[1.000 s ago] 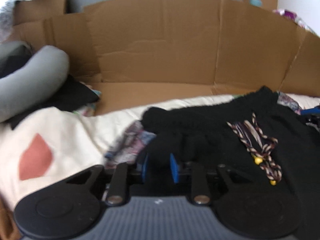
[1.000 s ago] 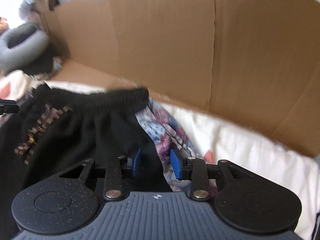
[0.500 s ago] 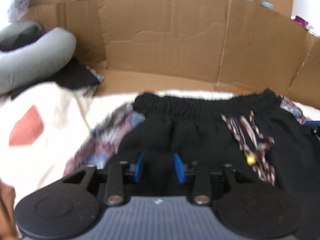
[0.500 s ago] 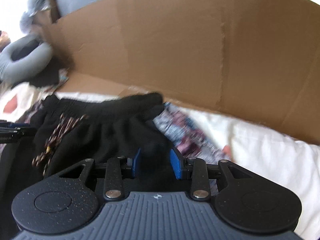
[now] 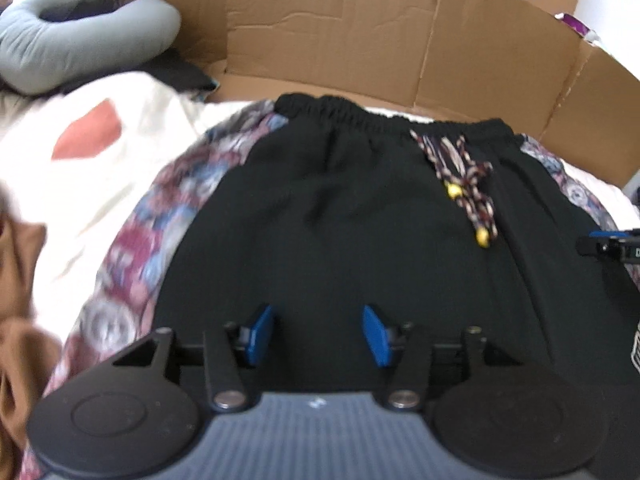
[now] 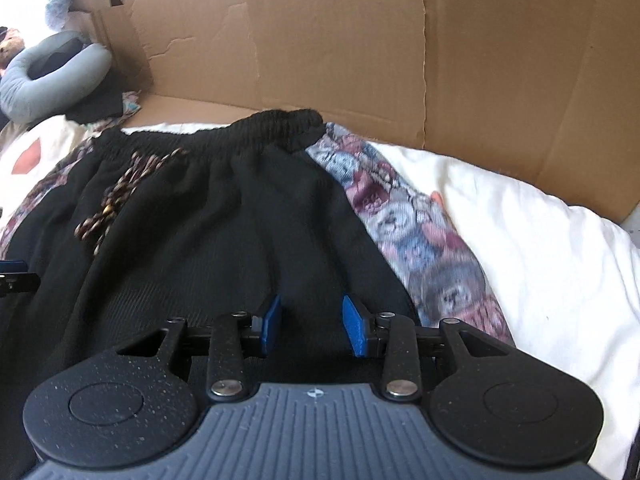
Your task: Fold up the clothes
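Both grippers released over one pair of black shorts, laid flat.
Left gripper (image 5: 318, 334) and right gripper (image 6: 310, 326): 2 blue pads each, jaws spread, nothing between them but the shorts (image 5: 360, 232) underneath. Shorts: 1 drawstring (image 5: 466, 178) with 2 yellow beads, waistband at the far side, patterned side panels. They lie on 1 white sheet (image 6: 520, 232). Beyond: 1 cardboard wall (image 6: 340, 40); far left, 1 grey pillow (image 5: 80, 36).
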Demonstrator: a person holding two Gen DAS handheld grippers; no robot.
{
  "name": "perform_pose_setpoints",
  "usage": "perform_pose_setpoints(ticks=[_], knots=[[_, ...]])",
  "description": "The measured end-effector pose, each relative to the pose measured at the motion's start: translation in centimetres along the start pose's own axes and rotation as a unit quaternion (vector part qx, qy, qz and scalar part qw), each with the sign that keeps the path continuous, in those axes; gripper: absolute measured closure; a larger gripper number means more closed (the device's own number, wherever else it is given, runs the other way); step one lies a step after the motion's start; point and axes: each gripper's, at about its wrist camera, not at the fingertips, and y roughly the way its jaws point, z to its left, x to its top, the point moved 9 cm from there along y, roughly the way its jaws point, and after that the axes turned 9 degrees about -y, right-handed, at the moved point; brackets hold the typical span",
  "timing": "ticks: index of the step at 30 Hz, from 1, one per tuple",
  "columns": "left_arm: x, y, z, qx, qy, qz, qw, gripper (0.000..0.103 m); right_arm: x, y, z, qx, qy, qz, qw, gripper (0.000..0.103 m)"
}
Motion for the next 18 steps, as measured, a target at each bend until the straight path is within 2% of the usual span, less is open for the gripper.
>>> perform_pose_setpoints(ticks=[10, 18], knots=[[-2.7, -2.1, 0.3, -0.006, -0.011, 0.031, 0.9994, 0.05, -2.6, -3.2, 0.2, 0.012, 0.007, 0.008, 1.0, 0.06], [-4.6, -5.0, 2.2, 0.008, -0.002, 0.044, 0.999, 0.05, -6.0, -5.3, -0.1, 0.03, 0.026, 0.034, 0.999, 0.06]])
